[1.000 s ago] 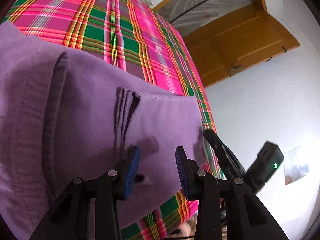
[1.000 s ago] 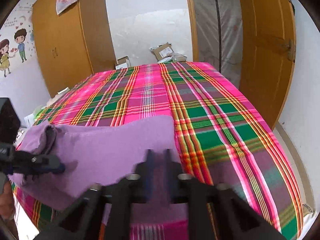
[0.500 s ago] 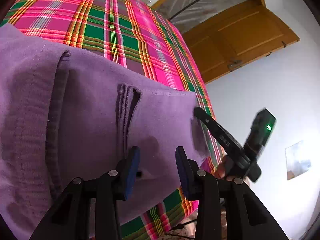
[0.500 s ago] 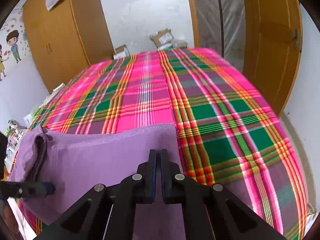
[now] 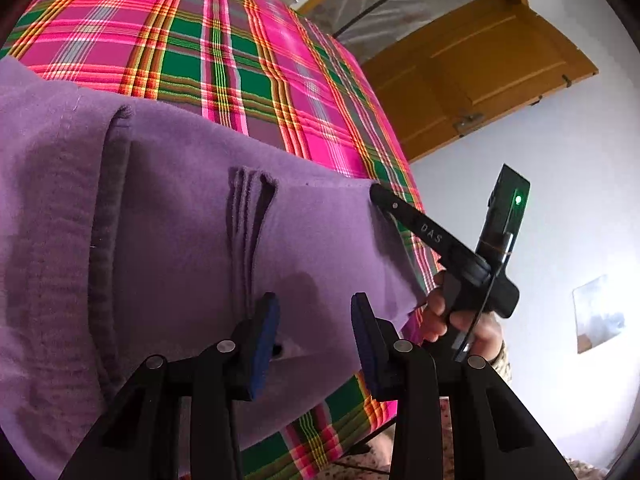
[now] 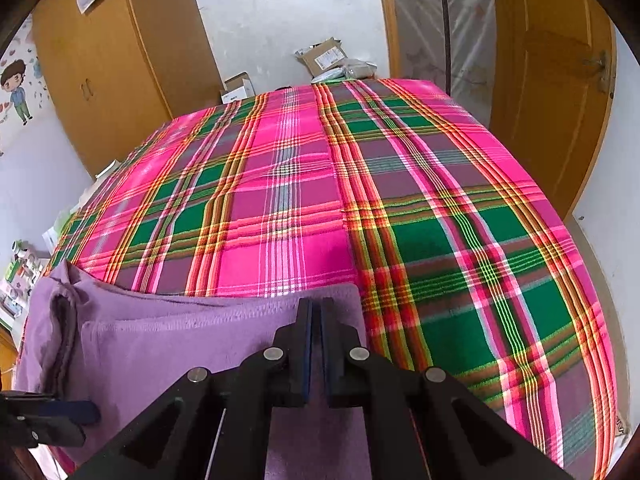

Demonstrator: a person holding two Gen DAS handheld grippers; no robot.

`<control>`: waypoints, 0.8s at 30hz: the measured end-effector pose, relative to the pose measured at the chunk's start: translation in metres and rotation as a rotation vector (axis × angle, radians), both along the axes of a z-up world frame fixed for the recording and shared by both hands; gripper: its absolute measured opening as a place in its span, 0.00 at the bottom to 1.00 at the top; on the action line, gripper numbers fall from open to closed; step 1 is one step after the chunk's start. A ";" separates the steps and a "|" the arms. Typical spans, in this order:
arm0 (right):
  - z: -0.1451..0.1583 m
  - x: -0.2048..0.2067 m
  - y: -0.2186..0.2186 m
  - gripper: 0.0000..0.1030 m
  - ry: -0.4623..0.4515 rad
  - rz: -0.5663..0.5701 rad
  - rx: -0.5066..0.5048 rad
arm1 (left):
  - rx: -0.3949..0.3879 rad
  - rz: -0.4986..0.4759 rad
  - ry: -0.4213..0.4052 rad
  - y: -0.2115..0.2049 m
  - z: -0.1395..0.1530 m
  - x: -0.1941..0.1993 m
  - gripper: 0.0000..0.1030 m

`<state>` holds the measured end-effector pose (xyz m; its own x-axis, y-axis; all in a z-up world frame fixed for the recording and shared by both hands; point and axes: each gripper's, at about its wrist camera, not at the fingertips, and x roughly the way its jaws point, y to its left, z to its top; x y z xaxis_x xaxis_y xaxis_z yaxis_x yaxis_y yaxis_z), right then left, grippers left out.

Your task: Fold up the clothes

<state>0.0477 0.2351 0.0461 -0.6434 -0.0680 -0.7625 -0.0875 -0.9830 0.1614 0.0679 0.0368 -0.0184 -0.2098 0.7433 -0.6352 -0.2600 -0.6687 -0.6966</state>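
Observation:
A purple garment [image 5: 168, 240] lies folded on the pink-and-green plaid bed [image 5: 224, 52], with stacked fold edges running across its middle. My left gripper [image 5: 314, 314] hovers open just over its near part, with nothing between the blue pads. My right gripper [image 6: 315, 308] is shut at the garment's [image 6: 200, 344] far right corner and seems to pinch the cloth edge there. In the left wrist view the right gripper [image 5: 378, 196] rests its tip on that corner, held by a hand [image 5: 440, 312]. The left gripper's fingertip [image 6: 76, 414] shows at the lower left of the right wrist view.
The plaid bed [image 6: 440, 220] stretches far beyond the garment. An orange wooden door [image 6: 560, 100] stands to the right and a wardrobe [image 6: 104, 64] at the back left. Cardboard boxes [image 6: 324, 56] sit against the far wall. A white wall borders the bed's near side.
My right gripper carried the garment's corner forward and down, so the cloth that hung lifted now lies flat on the bed. My left gripper stayed open in place.

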 end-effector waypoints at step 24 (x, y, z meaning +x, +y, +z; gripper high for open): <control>0.003 0.024 -0.125 0.05 0.080 0.311 0.032 | 0.015 0.137 0.134 -0.066 0.043 0.034 0.37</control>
<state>0.0712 0.1098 0.0491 -0.6534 -0.2475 -0.7154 0.2295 -0.9653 0.1244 0.1015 -0.0293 0.0248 -0.3916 0.7111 -0.5839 -0.2577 -0.6940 -0.6723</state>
